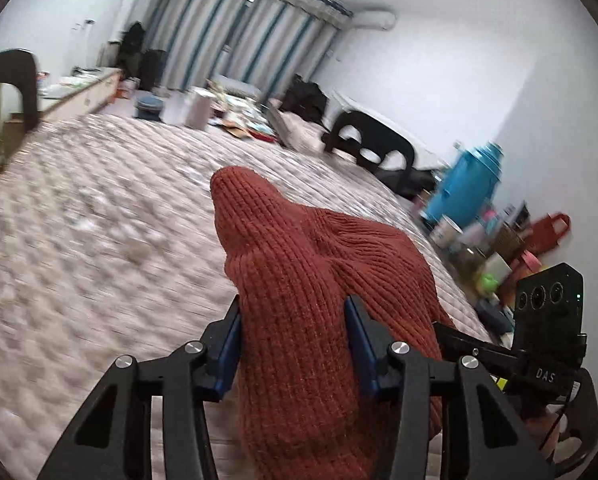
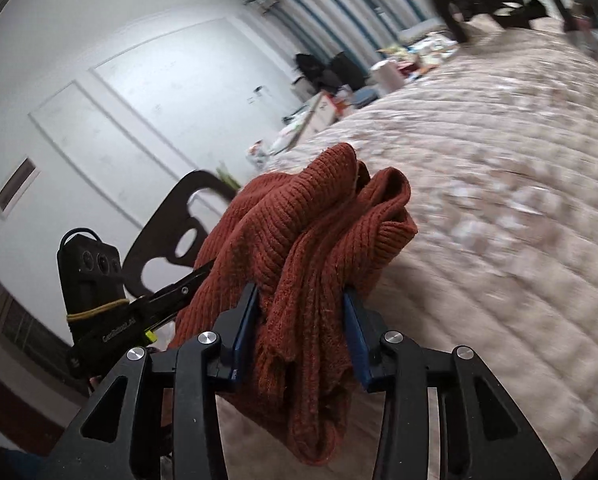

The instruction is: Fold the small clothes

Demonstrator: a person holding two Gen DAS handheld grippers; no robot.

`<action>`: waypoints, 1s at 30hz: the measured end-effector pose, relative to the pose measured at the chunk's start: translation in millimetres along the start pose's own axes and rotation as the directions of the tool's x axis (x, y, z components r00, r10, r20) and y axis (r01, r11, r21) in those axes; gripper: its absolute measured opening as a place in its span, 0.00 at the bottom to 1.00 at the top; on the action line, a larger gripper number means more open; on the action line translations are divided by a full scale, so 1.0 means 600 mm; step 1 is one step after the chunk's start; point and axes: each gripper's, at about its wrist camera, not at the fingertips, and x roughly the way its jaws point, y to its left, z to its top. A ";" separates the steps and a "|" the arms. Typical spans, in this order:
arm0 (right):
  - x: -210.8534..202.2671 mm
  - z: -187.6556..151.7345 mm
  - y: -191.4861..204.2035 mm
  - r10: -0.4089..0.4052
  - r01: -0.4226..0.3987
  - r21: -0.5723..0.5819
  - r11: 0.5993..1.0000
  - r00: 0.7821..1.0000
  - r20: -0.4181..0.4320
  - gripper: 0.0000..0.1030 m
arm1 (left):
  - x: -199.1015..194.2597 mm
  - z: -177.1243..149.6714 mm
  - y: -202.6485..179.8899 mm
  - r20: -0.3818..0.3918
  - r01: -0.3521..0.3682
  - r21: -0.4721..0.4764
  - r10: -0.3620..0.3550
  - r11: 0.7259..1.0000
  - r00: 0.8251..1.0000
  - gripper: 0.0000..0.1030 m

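Tension mattered: left gripper (image 1: 293, 344) and right gripper (image 2: 299, 332) each pinched the rust knit garment (image 1: 299, 248), best lowered evenly onto the bed (image 1: 99, 208).

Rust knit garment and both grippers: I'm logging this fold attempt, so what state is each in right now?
Rust knit garment: bunched, lifted off the quilted bed cover, held at two places.
Left hand-held gripper: shut on the garment.
Right hand-held gripper: shut on the garment.

"DAS" | white letters | black mount of the right hand-held gripper (image 1: 451, 330), left wrist view
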 end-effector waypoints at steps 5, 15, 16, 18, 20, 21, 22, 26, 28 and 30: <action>0.100 0.017 0.051 0.051 -0.053 -0.039 0.998 0.998 -0.042 0.40 | -0.030 0.030 0.083 0.038 -0.082 -0.020 0.083 0.996 0.996 0.50; 0.225 0.001 0.033 0.009 -0.016 -0.046 0.999 0.991 -0.133 0.42 | 0.005 0.023 0.205 0.001 -0.201 -0.047 0.201 0.978 0.980 0.50; 0.219 -0.002 0.030 0.011 -0.017 -0.044 0.999 0.991 -0.132 0.42 | 0.000 0.020 0.209 0.008 -0.193 -0.050 0.193 0.980 0.981 0.50; 0.202 -0.006 0.033 -0.037 0.029 -0.072 0.997 0.992 -0.118 0.42 | -0.009 0.017 0.206 0.018 -0.188 -0.052 0.190 0.981 0.982 0.50; 0.181 -0.004 0.045 -0.077 0.068 -0.105 0.992 0.993 -0.085 0.42 | -0.026 0.015 0.195 0.043 -0.214 -0.033 0.215 0.976 0.976 0.50; 0.169 -0.002 0.056 -0.090 0.082 -0.132 0.988 0.994 -0.055 0.42 | -0.034 0.015 0.188 0.060 -0.231 -0.024 0.232 0.973 0.971 0.50; 0.157 -0.001 0.068 -0.097 0.091 -0.158 0.983 0.995 -0.029 0.42 | -0.045 0.013 0.182 0.077 -0.237 -0.018 0.237 0.971 0.968 0.50; 0.156 0.009 0.121 -0.112 0.110 -0.275 0.955 0.994 0.008 0.30 | -0.075 0.001 0.143 0.125 -0.223 0.018 0.219 0.975 0.968 0.50; 0.178 0.002 0.135 -0.129 0.115 -0.322 0.940 0.991 -0.022 0.23 | -0.072 -0.012 0.129 0.101 -0.213 0.049 0.208 0.976 0.973 0.50; 0.202 -0.013 0.136 -0.173 0.139 -0.354 0.925 0.983 -0.064 0.20 | -0.054 -0.029 0.126 0.070 -0.245 0.071 0.241 0.967 0.968 0.50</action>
